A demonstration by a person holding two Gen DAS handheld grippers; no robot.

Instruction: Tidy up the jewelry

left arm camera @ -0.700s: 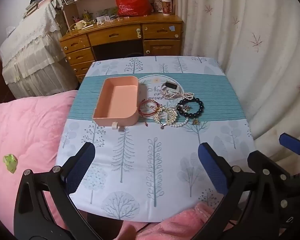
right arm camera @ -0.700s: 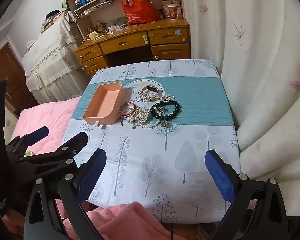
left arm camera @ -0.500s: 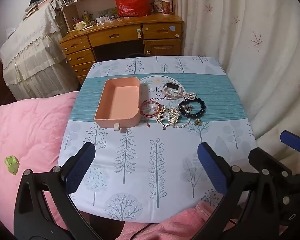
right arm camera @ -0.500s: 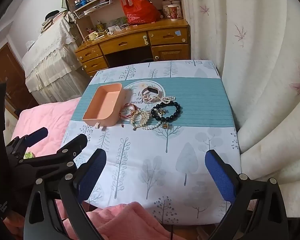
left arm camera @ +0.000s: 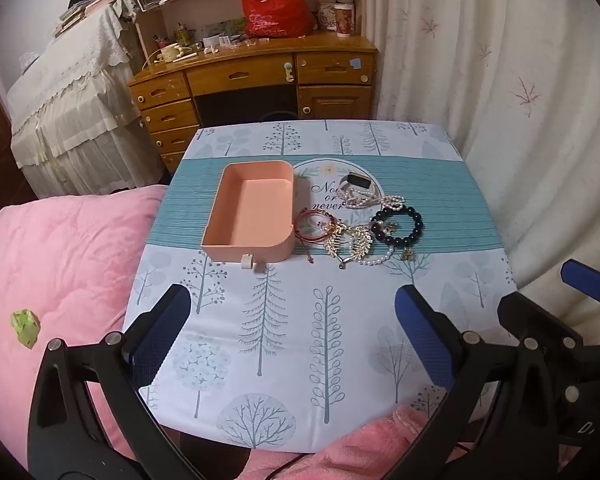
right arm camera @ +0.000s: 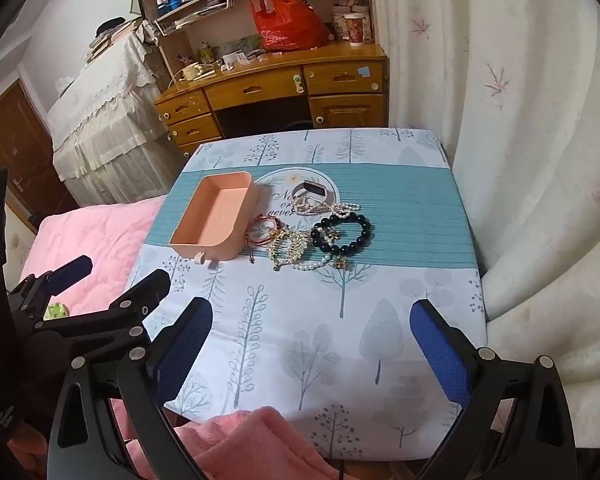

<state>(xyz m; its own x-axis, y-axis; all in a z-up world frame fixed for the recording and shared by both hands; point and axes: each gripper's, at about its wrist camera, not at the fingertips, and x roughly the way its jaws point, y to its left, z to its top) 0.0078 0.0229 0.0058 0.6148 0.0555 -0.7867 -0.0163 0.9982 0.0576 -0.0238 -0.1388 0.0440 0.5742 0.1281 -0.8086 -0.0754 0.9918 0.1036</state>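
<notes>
Here, the jewelry [left arm camera: 356, 224] is gathered in a loose heap on the teal band of a tree-patterned tablecloth [left arm camera: 284, 332], just to the right of a peach-pink tray [left arm camera: 252, 214]. Within the heap, a black bead bracelet [left arm camera: 398, 226] is seen at the right, with a strand of white pearls [left arm camera: 374, 202] touching its far edge. Gold leaf-shaped pieces [left arm camera: 350, 240] are tangled in the middle, and red cord bracelets [left arm camera: 314, 226] are laid nearest the tray, almost touching its wall. A small dark-faced watch [left arm camera: 356, 182] is placed a little farther back, on a round printed emblem.

The tray is seen empty, with a small white clip at its near wall.

The left gripper [left arm camera: 292, 334] is held above the near part of the cloth, its blue-padded fingers [left arm camera: 162, 338] spread wide apart with nothing between them. The right gripper [right arm camera: 312, 346] is likewise held over the near edge, its fingers [right arm camera: 440, 350] wide apart and nothing gripped. Both are kept well apart from the jewelry.

A pink quilt [left arm camera: 60, 264] is spread to the left of the table, and a wooden desk [left arm camera: 256, 80] is set behind it, with a red bag [left arm camera: 274, 10] on top. A pale curtain [left arm camera: 500, 80] is hung along the right.
</notes>
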